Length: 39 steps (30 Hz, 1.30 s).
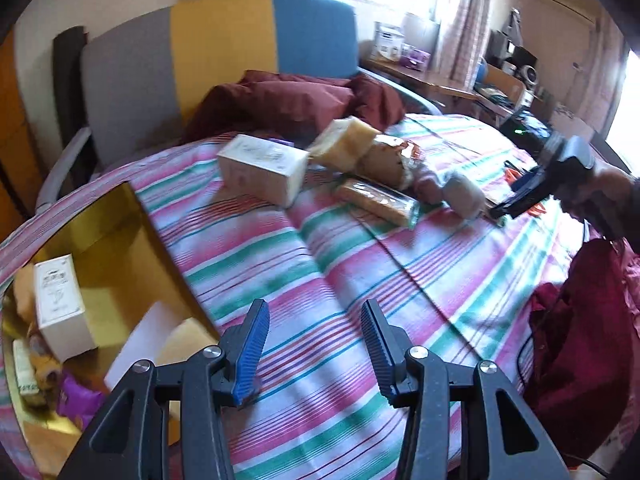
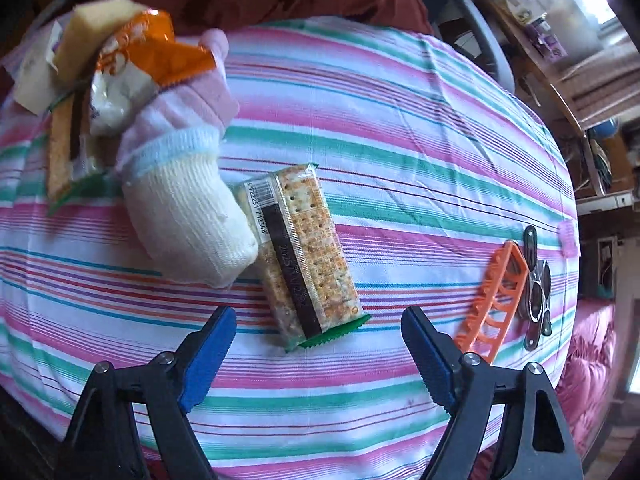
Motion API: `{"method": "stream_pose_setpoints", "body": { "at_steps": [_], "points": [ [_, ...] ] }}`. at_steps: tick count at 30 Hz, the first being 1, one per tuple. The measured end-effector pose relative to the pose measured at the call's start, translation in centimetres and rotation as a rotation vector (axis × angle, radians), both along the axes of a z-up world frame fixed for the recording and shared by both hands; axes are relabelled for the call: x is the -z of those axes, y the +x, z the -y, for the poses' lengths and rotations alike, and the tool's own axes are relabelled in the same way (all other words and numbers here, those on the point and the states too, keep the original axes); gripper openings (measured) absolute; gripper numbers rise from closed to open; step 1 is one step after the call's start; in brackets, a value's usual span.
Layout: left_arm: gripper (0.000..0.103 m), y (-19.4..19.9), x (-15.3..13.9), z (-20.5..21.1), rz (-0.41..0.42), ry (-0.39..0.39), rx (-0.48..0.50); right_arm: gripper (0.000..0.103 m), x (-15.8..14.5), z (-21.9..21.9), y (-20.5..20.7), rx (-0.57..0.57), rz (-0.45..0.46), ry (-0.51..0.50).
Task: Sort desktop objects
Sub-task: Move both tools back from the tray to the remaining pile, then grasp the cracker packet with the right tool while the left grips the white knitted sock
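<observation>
My left gripper [image 1: 316, 332] is open and empty over the striped cloth, just right of a gold box [image 1: 120, 232] that holds a white carton [image 1: 60, 304] and other items. Further off lie a white carton [image 1: 262, 168], a yellow sponge [image 1: 346, 142], a bread packet [image 1: 390, 160], a cracker pack [image 1: 378, 200] and socks [image 1: 460, 192]. My right gripper [image 2: 318, 326] is open and empty, just in front of a cracker pack [image 2: 306, 248]. A white and pink sock [image 2: 188, 184] lies touching its left side. The right gripper also shows in the left wrist view [image 1: 516, 204].
An orange plastic piece [image 2: 496, 300] and a metal tool [image 2: 536, 280] lie at the right of the cloth. An orange snack bag [image 2: 156, 48] and a sponge [image 2: 96, 32] are heaped at the far left. A maroon cloth [image 1: 288, 96] and a chair [image 1: 224, 40] stand behind.
</observation>
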<state>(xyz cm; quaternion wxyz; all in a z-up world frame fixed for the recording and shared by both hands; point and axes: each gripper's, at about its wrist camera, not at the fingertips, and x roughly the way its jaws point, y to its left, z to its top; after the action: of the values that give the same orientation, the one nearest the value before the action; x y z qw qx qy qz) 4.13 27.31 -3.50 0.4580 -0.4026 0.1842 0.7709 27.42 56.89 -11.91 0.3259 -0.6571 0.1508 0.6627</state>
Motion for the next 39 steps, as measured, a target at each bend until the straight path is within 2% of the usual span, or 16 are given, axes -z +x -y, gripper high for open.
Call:
{"method": "stream_pose_setpoints", "body": {
  "at_steps": [2, 5, 8, 11, 13, 14, 19, 24, 29, 33, 35, 39],
  "points": [
    [0.048, 0.2, 0.2, -0.8, 0.024, 0.003, 0.02, 0.082, 0.7, -0.5, 0.1, -0.011, 0.016, -0.031],
    [0.048, 0.2, 0.7, -2.2, 0.099, 0.015, 0.054, 0.082, 0.6, -1.2, 0.1, -0.05, 0.005, -0.006],
    [0.048, 0.3, 1.0, -4.0, 0.152, 0.025, 0.074, 0.082, 1.2, -2.0, 0.3, -0.059, -0.005, -0.033],
    [0.048, 0.1, 1.3, -5.8, 0.204, 0.03, 0.09, 0.076, 2.3, -2.7, 0.7, -0.058, -0.018, -0.078],
    [0.048, -0.1, 1.4, -6.9, 0.24, 0.032, 0.101, 0.062, 2.0, -2.8, 0.9, -0.073, -0.06, -0.105],
    [0.048, -0.2, 1.6, -7.6, 0.265, 0.036, 0.103, 0.051, 1.8, -2.7, 1.0, -0.088, -0.085, -0.125],
    [0.048, -0.9, 2.9, -10.5, 0.379, 0.049, 0.11, 0.049, 1.4, -1.8, 1.1, -0.161, -0.093, -0.123],
    [0.048, -1.2, 4.1, -12.4, 0.487, 0.066, 0.094, 0.048, 1.0, 0.4, 0.7, -0.285, -0.099, -0.153],
    [0.052, -1.0, 4.8, -14.2, 0.525, 0.088, 0.089, 0.048, 0.5, 2.8, 0.0, -0.402, -0.112, -0.201],
    [0.056, -0.9, 5.6, -15.5, 0.534, 0.08, 0.081, 0.048, 0.5, 3.3, -0.1, -0.426, -0.112, -0.205],
    [0.061, -0.8, 5.6, -15.8, 0.508, 0.082, 0.08, 0.048, 0.4, 3.1, 0.1, -0.426, -0.114, -0.207],
    [0.062, -0.4, 5.5, -16.1, 0.477, 0.067, 0.076, 0.049, 0.4, 2.7, 0.6, -0.425, -0.115, -0.207]
  ]
}}
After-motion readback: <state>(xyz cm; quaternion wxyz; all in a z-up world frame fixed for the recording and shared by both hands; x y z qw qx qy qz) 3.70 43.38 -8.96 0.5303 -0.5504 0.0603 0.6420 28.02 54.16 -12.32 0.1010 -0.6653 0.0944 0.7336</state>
